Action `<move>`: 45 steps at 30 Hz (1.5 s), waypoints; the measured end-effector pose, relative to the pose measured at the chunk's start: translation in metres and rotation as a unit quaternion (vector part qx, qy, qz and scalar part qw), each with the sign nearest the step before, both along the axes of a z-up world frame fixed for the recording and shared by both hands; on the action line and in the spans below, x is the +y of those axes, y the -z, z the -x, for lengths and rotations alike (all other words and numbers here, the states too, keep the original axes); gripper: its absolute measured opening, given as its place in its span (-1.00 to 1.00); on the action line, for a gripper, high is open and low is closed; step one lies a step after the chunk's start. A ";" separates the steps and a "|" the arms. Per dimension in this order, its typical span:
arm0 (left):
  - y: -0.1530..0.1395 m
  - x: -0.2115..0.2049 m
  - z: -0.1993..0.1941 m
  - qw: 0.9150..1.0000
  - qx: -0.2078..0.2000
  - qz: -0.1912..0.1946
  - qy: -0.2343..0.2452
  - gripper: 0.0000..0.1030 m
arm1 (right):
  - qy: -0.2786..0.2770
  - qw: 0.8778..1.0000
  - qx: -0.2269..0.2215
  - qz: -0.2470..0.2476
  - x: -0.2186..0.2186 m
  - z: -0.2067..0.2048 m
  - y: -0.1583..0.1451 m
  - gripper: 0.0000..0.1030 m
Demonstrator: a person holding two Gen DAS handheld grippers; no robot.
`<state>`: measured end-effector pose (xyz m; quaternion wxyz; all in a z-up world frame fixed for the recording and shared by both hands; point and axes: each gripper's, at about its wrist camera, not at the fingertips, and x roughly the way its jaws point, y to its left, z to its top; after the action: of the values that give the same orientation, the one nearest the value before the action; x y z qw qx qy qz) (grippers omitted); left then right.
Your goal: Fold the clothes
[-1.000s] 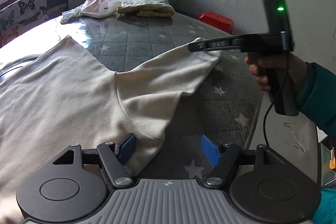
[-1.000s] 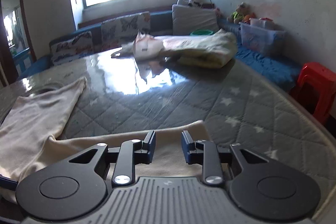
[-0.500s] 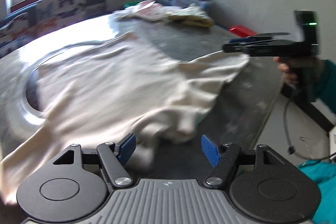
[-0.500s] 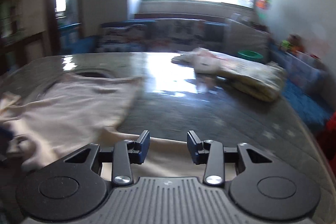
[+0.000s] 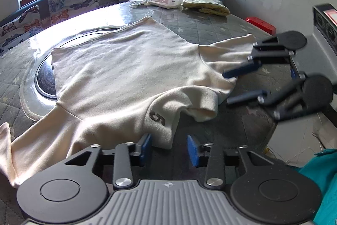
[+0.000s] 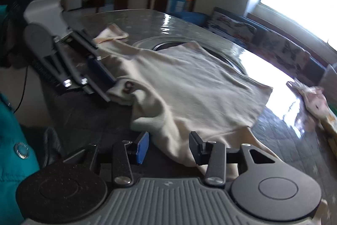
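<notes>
Lying mostly flat across the quilted table (image 5: 210, 28), the cream sweatshirt (image 5: 126, 69) has its body spread toward the window and its near edge bunched at the table's front. That near part, by the patch marked with a 5 (image 5: 157, 117), is rumpled and doubled over on itself, and both tools are gathered at it, which I take as a bid to get a hold on the cloth for a fold; whether that fold is an early or a late one, the lie of the cloth does not settle.

The left gripper (image 5: 169, 147) sits low at the edge with its blue pads spread apart, the corner of cloth under the 5 reaching into the gap but not pinched. The right gripper (image 6: 168, 144) is likewise spread, with a drooping fold of sweatshirt lying between its pads and no squeeze on it that I can see. From the left camera it comes in sideways at the sleeve end (image 5: 242, 39), one finger lying against the cloth.

Hard to make out: the right camera's picture is smeared, so the far sleeve (image 6: 111, 35) is only a pale lump. The dark round inset (image 5: 45, 81) in the table is half covered by the sweatshirt. Only a teal sleeve (image 5: 322, 182) of the person shows. The folded things (image 5: 204, 6) at the far end are too distant to name.
</notes>
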<state>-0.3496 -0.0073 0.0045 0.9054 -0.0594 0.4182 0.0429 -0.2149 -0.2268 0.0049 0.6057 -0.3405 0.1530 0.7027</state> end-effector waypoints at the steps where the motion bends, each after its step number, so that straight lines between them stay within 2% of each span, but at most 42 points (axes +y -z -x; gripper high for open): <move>1: 0.000 0.001 -0.001 1.000 0.000 0.001 -0.006 -0.54 | -0.008 1.000 -0.008 -0.002 0.000 0.004 0.002 -0.18; 4: -0.002 0.005 -0.001 1.000 -0.001 0.005 -0.019 -0.79 | -0.016 1.000 -0.026 -0.005 0.003 0.009 0.008 -0.24; 6: -0.007 0.006 0.001 1.000 -0.006 0.008 -0.018 -0.85 | -0.015 0.999 -0.030 -0.006 0.007 0.009 0.011 -0.30; 7: -0.011 0.006 0.003 1.000 -0.010 0.008 -0.014 -0.86 | -0.015 0.999 -0.026 -0.009 0.008 0.008 0.010 -0.33; 9: -0.019 0.006 0.007 1.000 -0.019 0.009 -0.007 -0.87 | -0.016 1.000 -0.019 -0.015 0.010 0.005 0.007 -0.60; 12: -0.032 0.012 0.015 0.998 -0.035 0.043 0.005 -0.91 | 0.002 0.999 0.028 -0.027 0.012 -0.009 -0.006 -0.74; 15: -0.042 0.015 0.022 0.996 -0.045 0.071 0.028 -0.93 | 0.010 0.997 0.077 -0.025 0.011 -0.022 -0.018 -0.74; 17: -0.039 0.012 0.024 0.996 -0.030 0.068 0.044 -0.92 | -0.001 0.996 0.088 -0.010 0.009 -0.024 -0.019 -0.74; 19: -0.033 0.009 0.024 0.998 -0.010 0.046 0.045 -0.92 | -0.014 0.997 0.077 0.001 0.006 -0.022 -0.018 -0.74; 25: -0.029 0.022 0.006 0.999 -0.025 0.036 0.024 -0.88 | -0.021 0.999 0.048 0.005 0.001 -0.020 -0.020 -0.70; 29: -0.027 0.031 -0.007 0.999 -0.037 0.031 0.010 -0.87 | 0.004 0.998 0.065 -0.023 0.015 -0.025 -0.025 -0.70; 33: -0.007 0.027 -0.025 0.999 -0.014 0.037 0.024 -0.87 | 0.008 0.997 0.071 -0.018 0.031 -0.020 -0.009 -0.70; 37: 0.003 0.013 -0.015 0.999 -0.007 0.007 0.052 -0.77 | -0.024 0.999 0.041 -0.001 0.025 -0.006 0.009 -0.70; 41: 0.000 0.014 -0.002 0.999 -0.007 0.003 0.051 -0.71 | -0.053 0.999 -0.002 -0.001 0.013 0.005 0.011 -0.65; 45: -0.011 0.014 -0.007 0.999 -0.026 0.000 0.045 -0.71 | -0.051 0.998 0.015 -0.022 0.015 0.003 -0.004 -0.65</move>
<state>-0.3429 0.0067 0.0155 0.9171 -0.0413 0.3966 0.0005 -0.2183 -0.2117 0.0091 0.5741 -0.3234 0.1291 0.7411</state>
